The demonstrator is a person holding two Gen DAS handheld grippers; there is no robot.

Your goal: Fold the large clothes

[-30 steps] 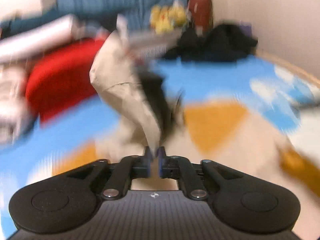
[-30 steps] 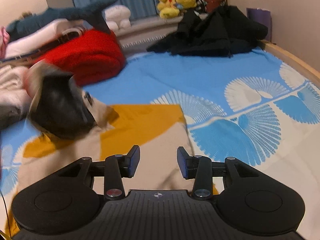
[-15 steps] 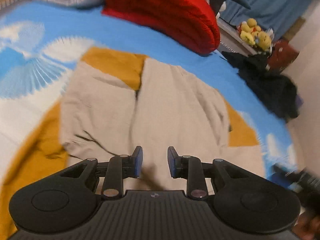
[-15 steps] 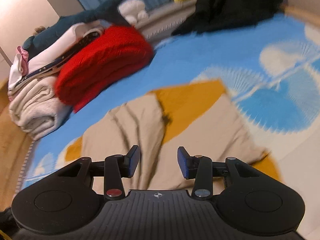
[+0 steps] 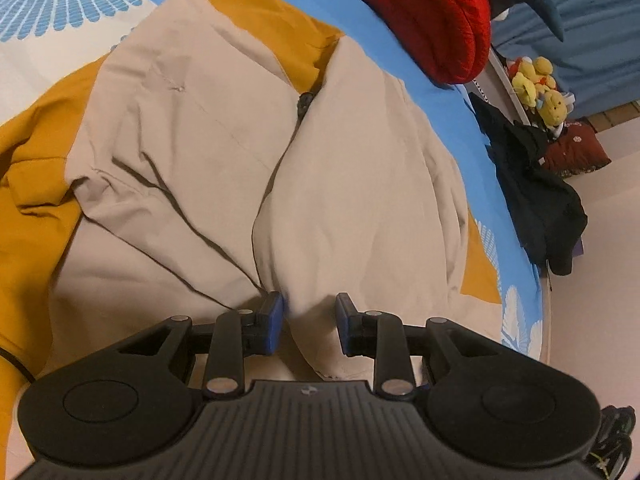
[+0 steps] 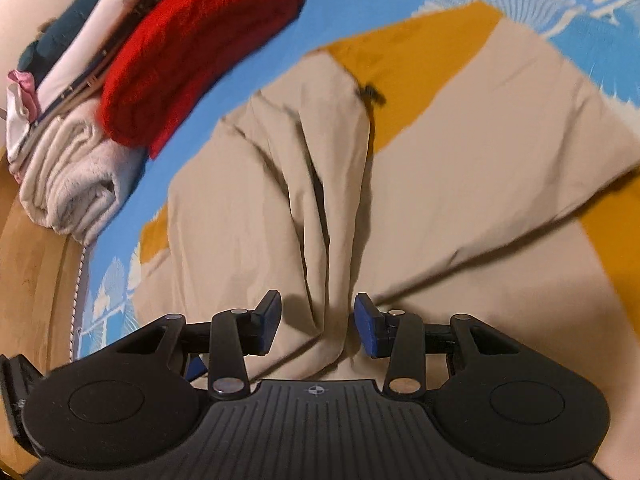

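A large beige garment (image 5: 208,152) lies spread and creased on the bed, with a small dark fastener (image 5: 305,101) at its middle seam. It also shows in the right wrist view (image 6: 460,176). My left gripper (image 5: 310,320) is open, low over the garment's near edge, with a bulge of beige cloth between its blue pads. My right gripper (image 6: 318,322) is open, low over a raised fold of the same garment (image 6: 320,240), its pads on either side of the fold.
The bed cover (image 5: 52,4) is blue, white and mustard. A red knit pile (image 5: 432,8) and folded towels (image 6: 68,168) lie at the bed's far side. A black garment (image 5: 532,196) and yellow plush toys (image 5: 540,84) sit by the bed's edge. Wooden bed frame (image 6: 32,280) at left.
One second ago my left gripper was shut on the beige garment held up in the air. It has let go. The garment now lies on the bed and both grippers have dropped close over it.
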